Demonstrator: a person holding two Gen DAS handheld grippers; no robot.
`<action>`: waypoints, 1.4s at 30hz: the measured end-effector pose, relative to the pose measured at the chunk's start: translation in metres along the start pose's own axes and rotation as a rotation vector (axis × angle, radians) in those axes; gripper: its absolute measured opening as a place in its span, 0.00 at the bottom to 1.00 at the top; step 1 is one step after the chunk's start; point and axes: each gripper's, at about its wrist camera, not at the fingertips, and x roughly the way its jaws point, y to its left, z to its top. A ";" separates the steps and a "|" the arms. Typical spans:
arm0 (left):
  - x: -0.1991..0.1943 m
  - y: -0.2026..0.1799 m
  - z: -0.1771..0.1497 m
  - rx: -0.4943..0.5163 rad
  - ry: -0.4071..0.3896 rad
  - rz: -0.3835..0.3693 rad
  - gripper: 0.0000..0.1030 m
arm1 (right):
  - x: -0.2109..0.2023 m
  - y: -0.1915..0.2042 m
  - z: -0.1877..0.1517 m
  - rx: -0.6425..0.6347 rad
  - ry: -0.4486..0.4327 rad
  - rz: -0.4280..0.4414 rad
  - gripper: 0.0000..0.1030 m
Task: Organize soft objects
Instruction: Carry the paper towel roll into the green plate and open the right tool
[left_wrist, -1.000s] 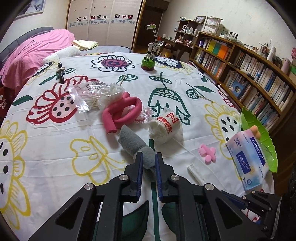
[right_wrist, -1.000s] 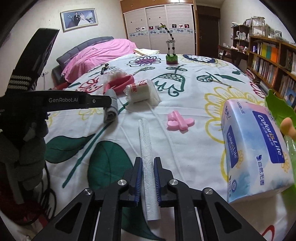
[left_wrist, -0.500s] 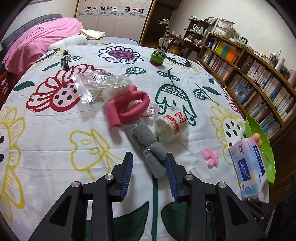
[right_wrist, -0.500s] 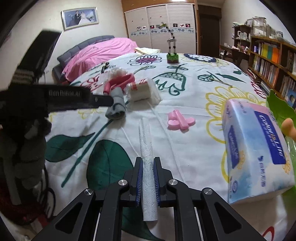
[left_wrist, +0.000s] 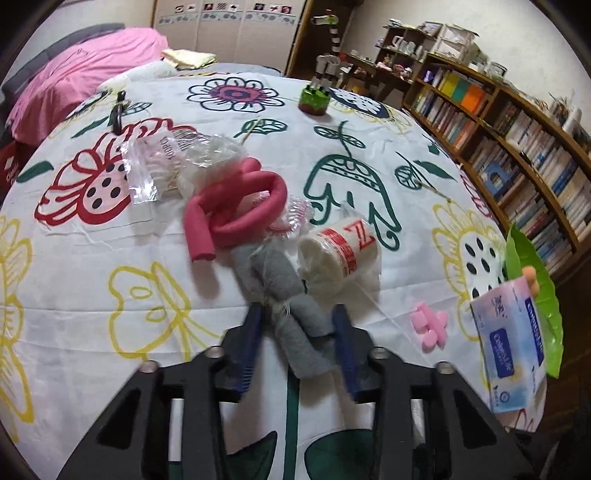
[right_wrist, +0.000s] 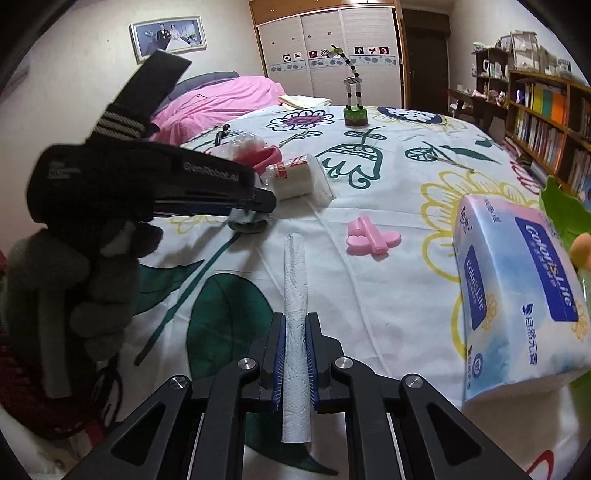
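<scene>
A grey rolled cloth (left_wrist: 291, 306) lies on the flowered bedspread (left_wrist: 110, 302). My left gripper (left_wrist: 297, 325) is open, its jaws on either side of the cloth's near end. The cloth touches a pink foam tube (left_wrist: 236, 210) and a white wrapped roll (left_wrist: 341, 247). My right gripper (right_wrist: 294, 336) is shut on a rolled white paper towel (right_wrist: 295, 295) lying on the spread. The left gripper (right_wrist: 255, 206) also shows in the right wrist view, over the grey cloth (right_wrist: 247, 225).
A tissue pack (right_wrist: 517, 288) leans on a green leaf tray (left_wrist: 535, 273) at the right edge. A pink plastic piece (right_wrist: 373, 238) lies mid-spread. Clear plastic bags (left_wrist: 166, 162) sit beyond the foam tube. A zebra toy (right_wrist: 354, 99) stands at the far side. Bookshelves (left_wrist: 517, 140) line the right.
My left gripper has opened and let go of the grey cloth, which now lies between its jaws, pushed up to the foam tube and white roll. The right gripper stays shut on the paper towel.
</scene>
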 end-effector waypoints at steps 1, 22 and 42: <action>0.000 -0.002 -0.001 0.011 -0.001 -0.006 0.26 | -0.002 -0.002 -0.001 0.009 -0.001 0.014 0.11; -0.038 -0.011 -0.022 0.061 -0.080 -0.002 0.24 | -0.039 -0.018 -0.014 0.057 -0.050 0.084 0.11; -0.044 -0.063 -0.032 0.183 -0.075 -0.062 0.24 | -0.089 -0.062 -0.048 0.175 -0.087 -0.001 0.11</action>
